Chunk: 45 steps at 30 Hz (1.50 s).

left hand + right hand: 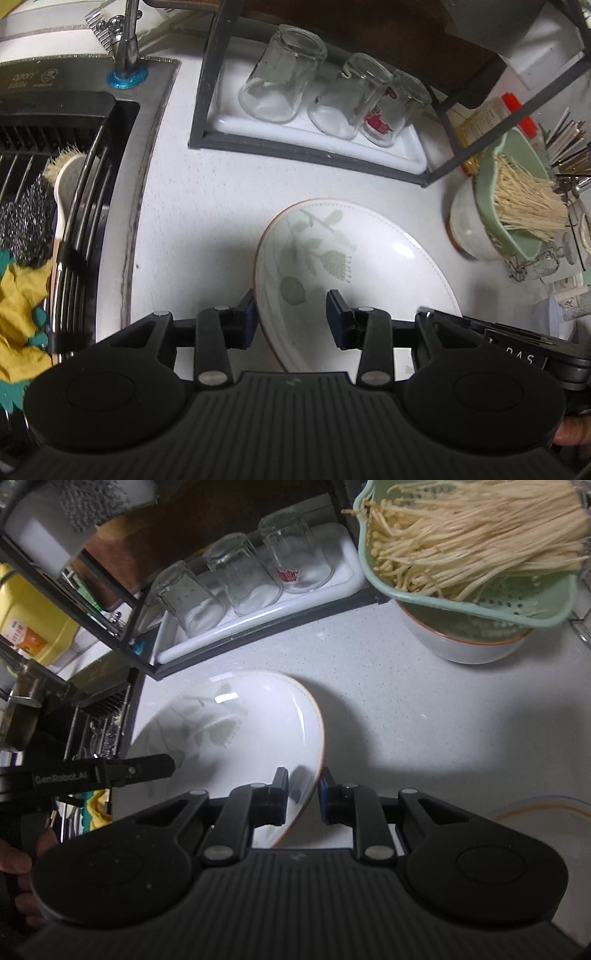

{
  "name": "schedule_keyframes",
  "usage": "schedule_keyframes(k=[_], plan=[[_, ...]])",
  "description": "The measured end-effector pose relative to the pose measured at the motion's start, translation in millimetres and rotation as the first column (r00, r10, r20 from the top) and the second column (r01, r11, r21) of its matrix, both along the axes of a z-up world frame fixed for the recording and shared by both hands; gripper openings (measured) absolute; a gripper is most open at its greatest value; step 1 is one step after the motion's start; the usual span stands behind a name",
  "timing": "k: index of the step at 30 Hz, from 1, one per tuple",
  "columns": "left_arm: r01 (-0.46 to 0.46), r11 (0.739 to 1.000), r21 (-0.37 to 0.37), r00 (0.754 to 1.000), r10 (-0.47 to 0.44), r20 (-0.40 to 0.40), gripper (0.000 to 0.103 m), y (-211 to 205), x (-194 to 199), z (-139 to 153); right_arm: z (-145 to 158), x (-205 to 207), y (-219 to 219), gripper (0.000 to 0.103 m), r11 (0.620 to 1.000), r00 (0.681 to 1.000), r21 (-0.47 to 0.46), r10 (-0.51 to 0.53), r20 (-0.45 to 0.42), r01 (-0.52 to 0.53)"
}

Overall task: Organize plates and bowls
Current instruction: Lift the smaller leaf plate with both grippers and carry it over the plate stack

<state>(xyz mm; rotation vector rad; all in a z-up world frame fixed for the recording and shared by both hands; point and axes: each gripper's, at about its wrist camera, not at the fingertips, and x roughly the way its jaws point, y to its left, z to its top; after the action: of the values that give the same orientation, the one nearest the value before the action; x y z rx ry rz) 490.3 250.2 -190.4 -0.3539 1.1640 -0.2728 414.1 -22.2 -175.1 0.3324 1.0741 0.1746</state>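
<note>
Plate (369, 258) with a green leaf print sits tilted between my 2 tongs, above the white counter (207, 206). My right gripper (303, 790) is clamped on its brown rim, 1 pad inside, 1 outside. My left gripper (291, 317) straddles the opposite rim, but I cannot tell whether its pads press. Ahead stand 3 upturned glasses (332, 92) in a rack.

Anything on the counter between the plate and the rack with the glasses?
No. In both wrist views the stretch of counter between the plate and the rack holding the glasses is bare.
</note>
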Motion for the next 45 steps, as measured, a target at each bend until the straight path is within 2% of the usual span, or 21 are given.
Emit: schedule_keyframes(k=[5,14,22,27,36,45], plan=[[0.006,1.000,-0.013,1.000,-0.006,0.007,0.044,-2.9,-14.6,11.2,10.7,-14.2,-3.9,0.020,1.000,1.000,0.001,-0.015,0.026,0.015],[0.001,0.995,-0.096,1.000,0.001,0.018,0.044,5.3,-38.9,40.0,46.0,-44.9,-9.0,0.020,1.000,0.996,0.013,-0.029,0.082,0.028],[0.036,0.994,-0.104,0.999,-0.034,0.021,0.044,-1.6,-63.5,60.0,61.1,-74.0,-17.4,0.020,0.997,0.994,0.035,-0.067,0.092,0.064],[0.048,0.993,-0.108,0.999,-0.047,0.016,0.044,-13.6,-72.8,59.7,64.4,-89.2,-26.8,0.020,0.996,0.991,0.034,-0.089,0.097,0.087],[0.136,0.985,-0.106,0.990,-0.139,-0.024,0.044,-51.2,-81.1,53.5,65.2,-115.9,-56.7,0.020,0.987,0.981,0.033,-0.160,0.106,0.157],[0.250,0.963,-0.098,0.964,-0.257,-0.063,0.044,-106.1,-93.9,41.4,65.0,-148.2,-94.9,0.020,0.970,0.964,0.010,-0.241,0.109,0.242]])
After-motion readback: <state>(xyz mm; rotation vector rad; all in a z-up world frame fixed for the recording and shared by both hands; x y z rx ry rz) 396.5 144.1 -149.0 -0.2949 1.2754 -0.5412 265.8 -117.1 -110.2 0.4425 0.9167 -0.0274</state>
